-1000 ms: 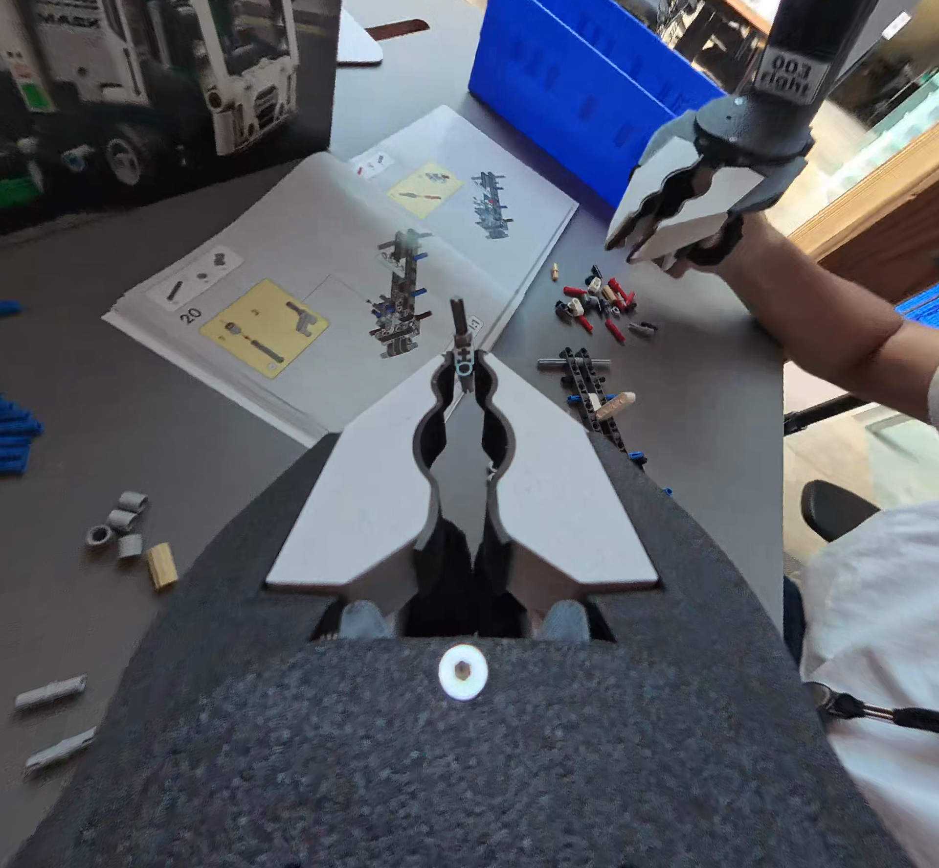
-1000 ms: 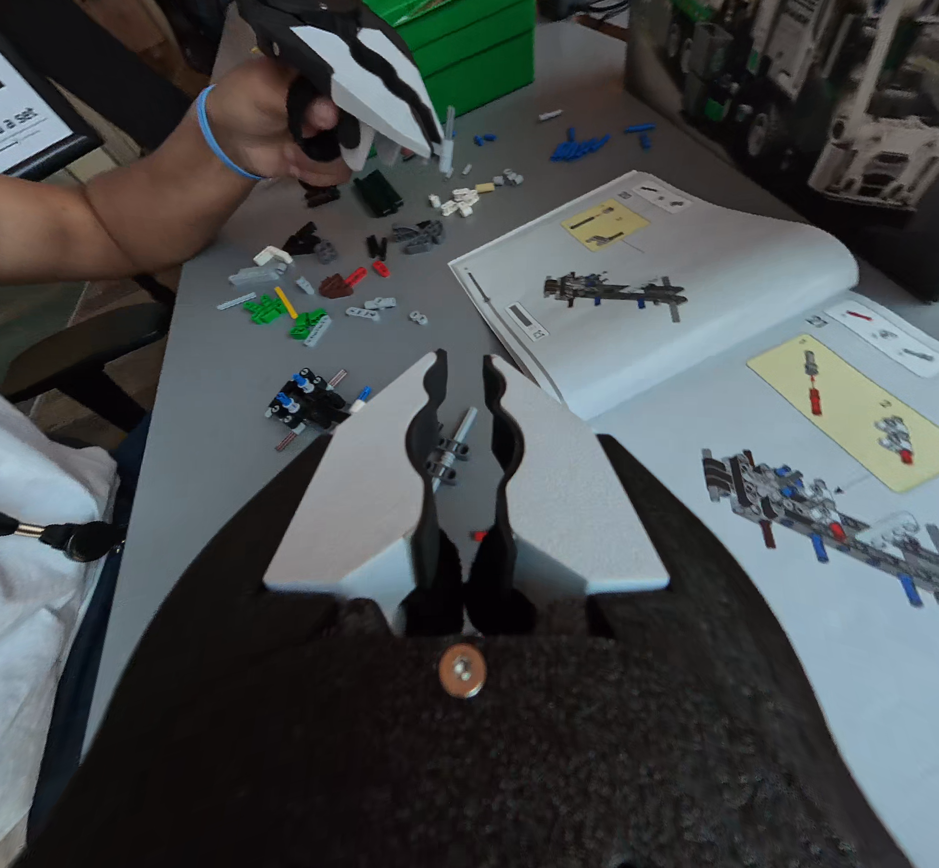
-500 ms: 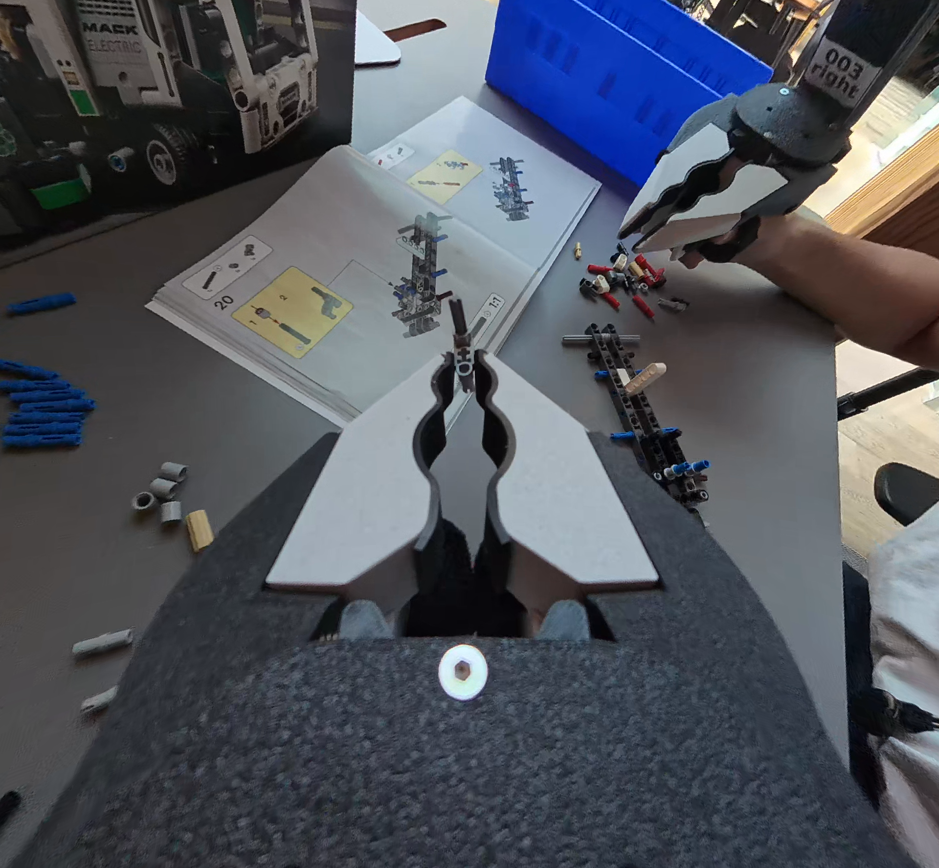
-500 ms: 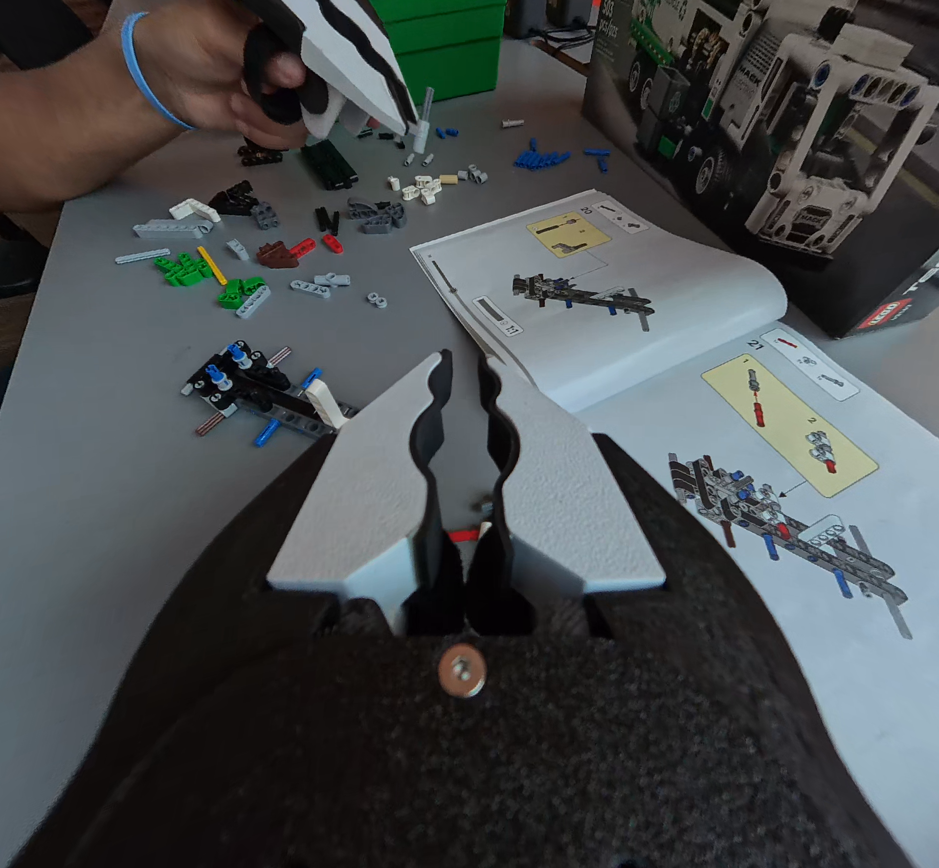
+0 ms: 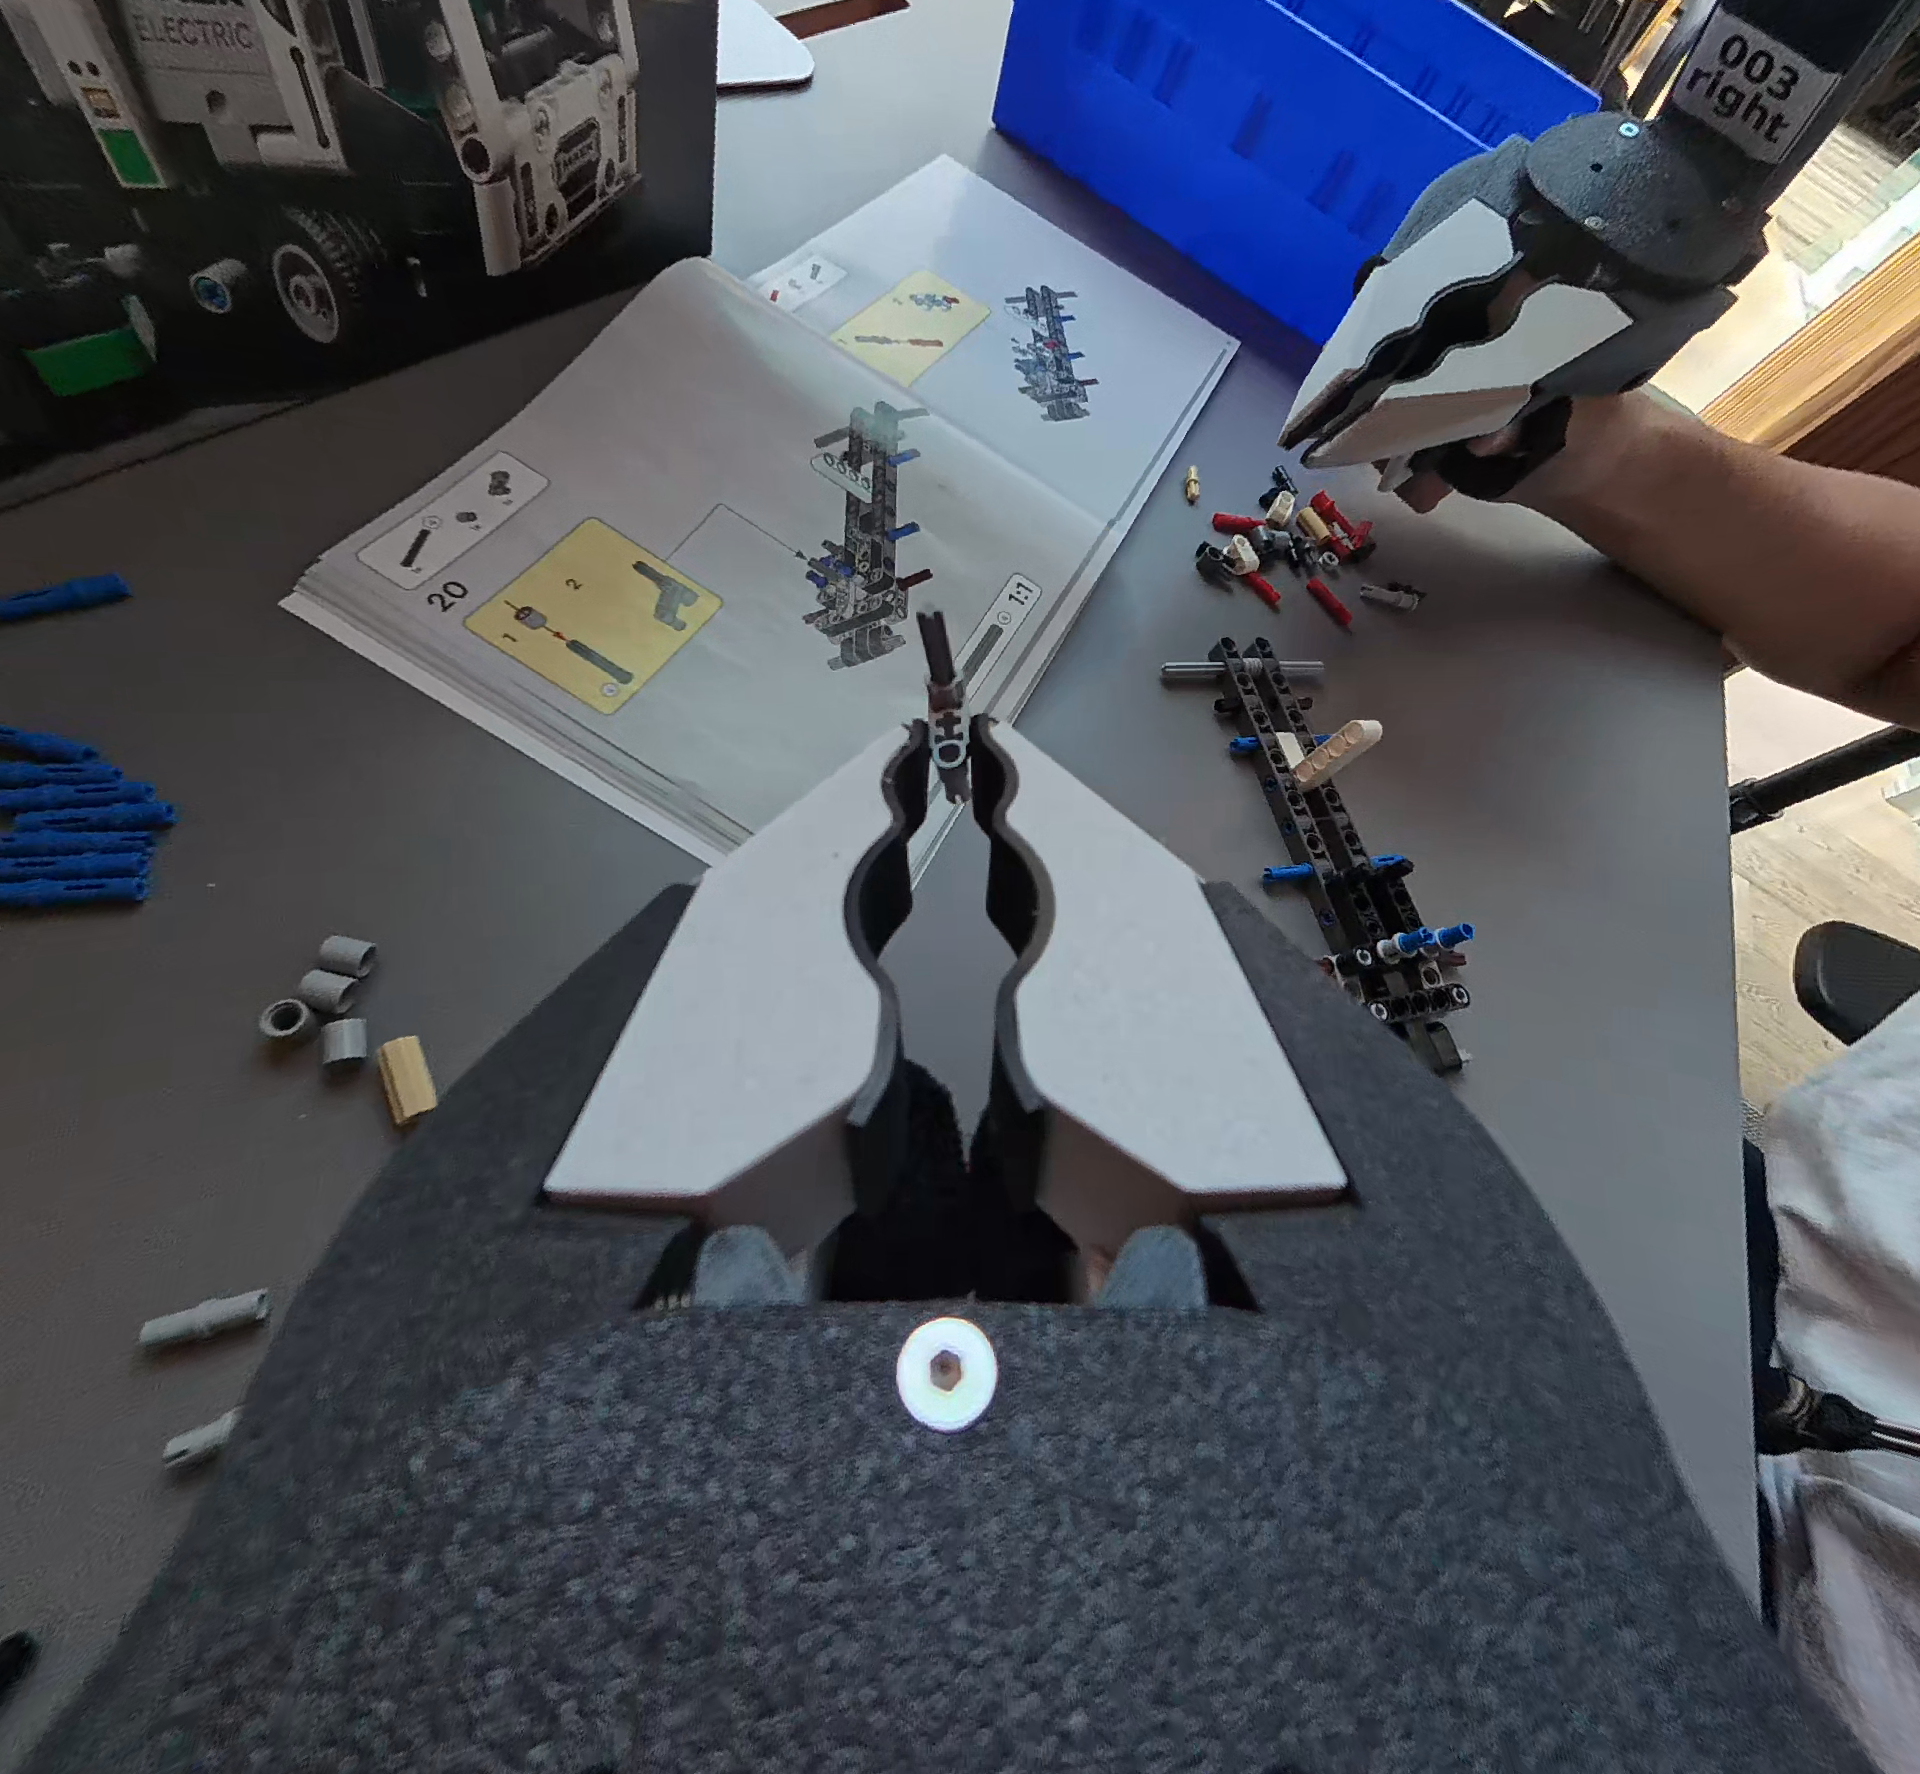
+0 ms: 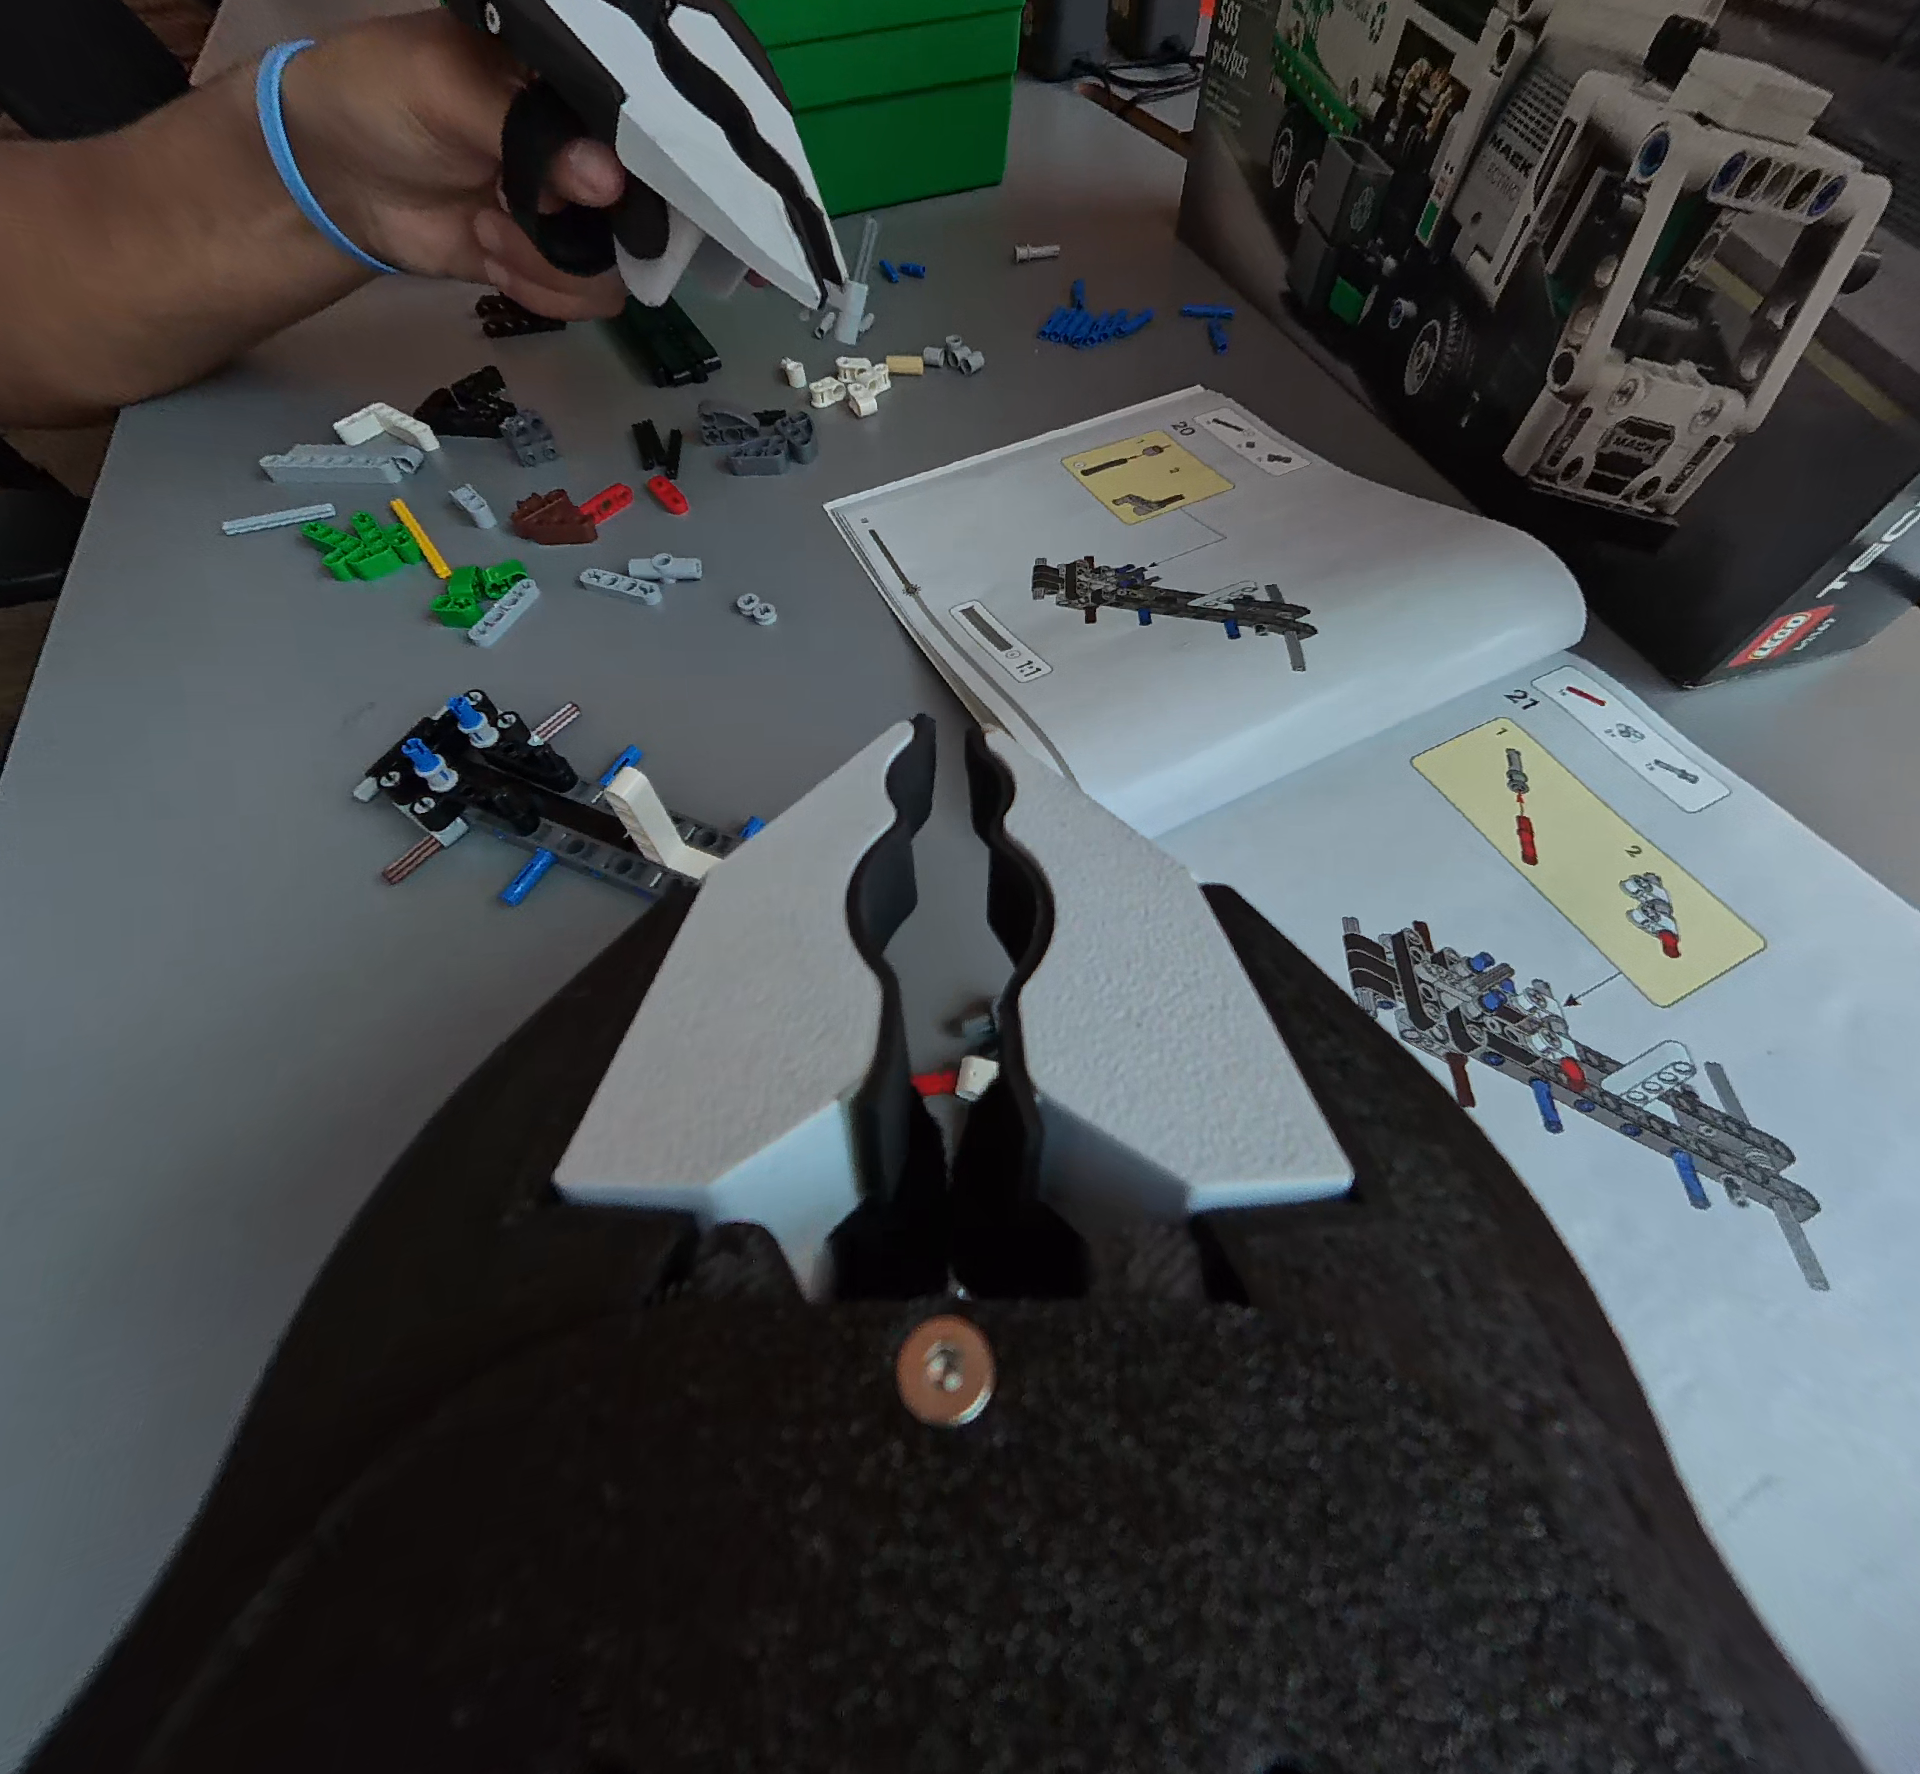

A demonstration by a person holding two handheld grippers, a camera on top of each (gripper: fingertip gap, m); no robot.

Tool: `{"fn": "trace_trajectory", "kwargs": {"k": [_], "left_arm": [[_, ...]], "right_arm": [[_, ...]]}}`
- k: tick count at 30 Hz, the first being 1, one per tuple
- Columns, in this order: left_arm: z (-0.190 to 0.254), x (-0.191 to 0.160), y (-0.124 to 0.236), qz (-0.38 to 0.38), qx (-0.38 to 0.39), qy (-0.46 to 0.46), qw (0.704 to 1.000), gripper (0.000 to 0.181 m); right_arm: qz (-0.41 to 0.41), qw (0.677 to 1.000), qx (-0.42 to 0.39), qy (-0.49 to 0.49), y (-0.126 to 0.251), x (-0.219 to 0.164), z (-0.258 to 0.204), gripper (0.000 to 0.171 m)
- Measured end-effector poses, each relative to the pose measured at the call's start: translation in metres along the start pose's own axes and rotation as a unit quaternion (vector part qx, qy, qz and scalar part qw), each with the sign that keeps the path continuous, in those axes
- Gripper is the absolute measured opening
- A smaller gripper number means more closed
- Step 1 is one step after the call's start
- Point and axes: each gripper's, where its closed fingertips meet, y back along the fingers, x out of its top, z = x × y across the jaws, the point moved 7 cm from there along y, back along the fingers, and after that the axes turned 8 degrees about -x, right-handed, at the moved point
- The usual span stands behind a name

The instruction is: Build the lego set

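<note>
surface: flat grey tabletop | on it: open white paper instruction booklet; green plastic bin; blue plastic bin; dark printed cardboard box; long black part-built beam assembly; scattered small loose pieces

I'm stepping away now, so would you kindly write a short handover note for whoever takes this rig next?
Left tongs: shut on a small axle-and-connector piece, held above the open instruction booklet.
Right tongs: nearly closed and empty, held over the loose red and tan pins near the blue bin.
The partly built black chassis beam lies on the table between the booklet and the person's right arm.
Done: chassis beam started, small piece picked up.
Left: fit that piece as the booklet shows, then carry on; many loose parts remain.
</note>
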Motion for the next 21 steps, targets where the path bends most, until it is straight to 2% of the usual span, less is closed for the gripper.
{"fn": "trace_trajectory", "kwargs": {"k": [13, 21], "left_arm": [[0.004, -0.002, -0.002, -0.012, -0.002, -0.013, 1.000, 0.006], [0.024, -0.005, -0.012, -0.037, -0.008, -0.070, 0.997, 0.006]], "right_arm": [[-0.015, 1.000, 0.007, -0.007, -0.005, -0.007, 0.001, 0.002], [-0.011, 1.000, 0.008, 0.002, -0.005, -0.005, -0.002, 0.001]]}}
